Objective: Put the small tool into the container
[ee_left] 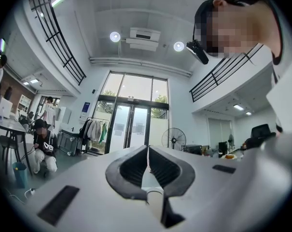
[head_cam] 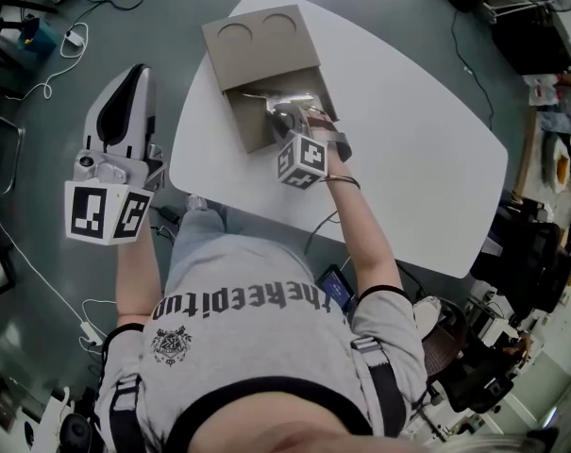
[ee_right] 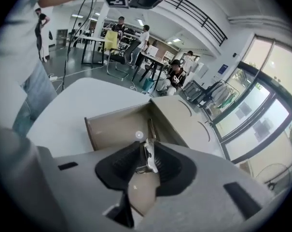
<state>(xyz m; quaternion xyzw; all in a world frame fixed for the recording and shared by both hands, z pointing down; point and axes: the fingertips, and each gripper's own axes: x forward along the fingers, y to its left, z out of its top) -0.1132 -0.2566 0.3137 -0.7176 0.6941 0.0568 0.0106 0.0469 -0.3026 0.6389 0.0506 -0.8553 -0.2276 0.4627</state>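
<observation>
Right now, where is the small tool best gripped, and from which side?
Grip the tool across its thin flat faces, near its middle, coming from above. It is a slim metal piece that seems to stand on edge between the open jaws of the right gripper, over the open drawer, whose walls would block a sideways approach.

Pale block lettering (head_cam: 252,305) runs across the chest of the person's grey T-shirt (head_cam: 266,366), at six o'clock in the head view. It is seen upside down; "thee" can be made out at one end, and the remaining letters are uncertain. Below it sits a small dark emblem (head_cam: 172,344), too fine to read. The left marker cube (head_cam: 106,212) and right marker cube (head_cam: 301,160) carry black-and-white square patterns, no letters. A blue sign (ee_left: 85,111) hangs at nine o'clock of the glass doors (ee_left: 132,124), its print too small to read.
</observation>
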